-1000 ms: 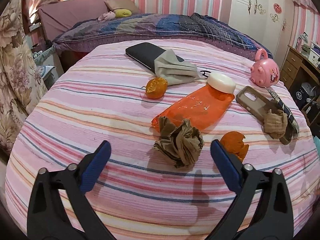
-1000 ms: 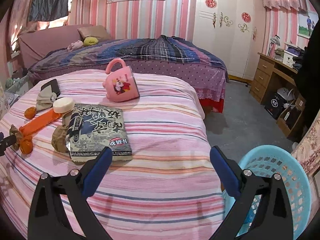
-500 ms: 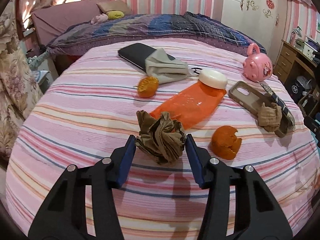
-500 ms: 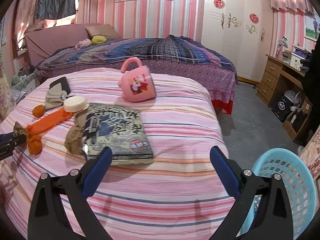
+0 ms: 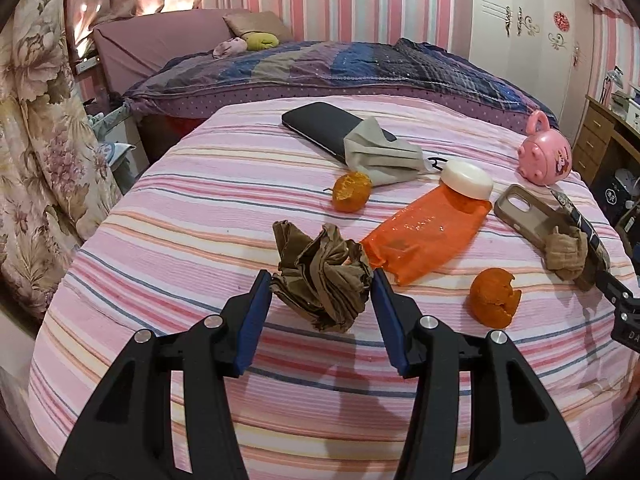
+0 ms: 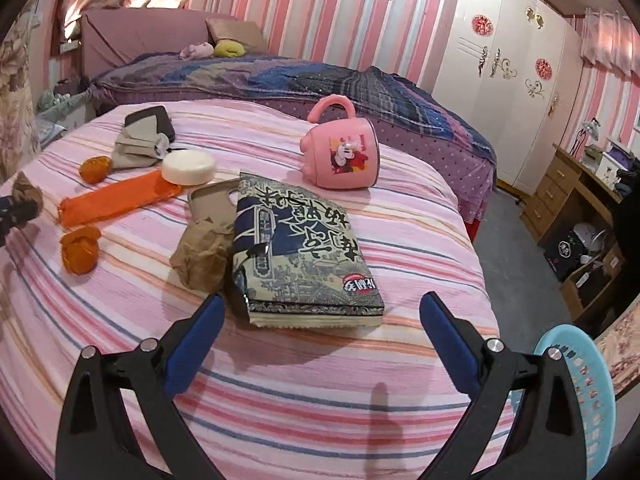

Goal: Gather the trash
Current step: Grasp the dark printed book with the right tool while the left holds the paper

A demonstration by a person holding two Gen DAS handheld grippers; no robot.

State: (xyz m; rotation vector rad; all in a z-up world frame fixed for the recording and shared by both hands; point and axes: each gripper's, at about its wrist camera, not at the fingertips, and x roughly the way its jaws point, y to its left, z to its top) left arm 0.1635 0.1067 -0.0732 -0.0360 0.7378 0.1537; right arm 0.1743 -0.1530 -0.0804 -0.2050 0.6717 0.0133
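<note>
**Crumpled brown paper pinched by the left gripper on the striped bed**

In the left wrist view, the left gripper (image 5: 322, 286) is seen closed on a crumpled ball of brown paper (image 5: 322, 280); its blue pads (image 5: 260, 300) are pressed against both sides of the wad, which is held just above the pink striped bedspread (image 5: 180, 208), a shadow being cast beneath it. The jaws have just been closing, with the wad between them. Just right of the wad an orange plastic pouch with a white round cap (image 5: 428, 232) is laid flat, and a torn piece of orange peel (image 5: 494, 298) is found further right. A second peel (image 5: 352, 191) is set behind the wad, beside a grey cloth (image 5: 380, 158).

In the right wrist view, the right gripper (image 6: 320, 326) is held spread wide with nothing between its pads. A second brown paper wad (image 6: 202, 254) is seen ahead of its left pad, touching a blue-patterned book (image 6: 304, 252) that lies directly ahead. A pink plastic cartoon mug (image 6: 340, 156) is tipped on its side behind the book. A light blue perforated plastic basket (image 6: 580, 396) is seen at the far right, beyond the bed's edge.
</note>
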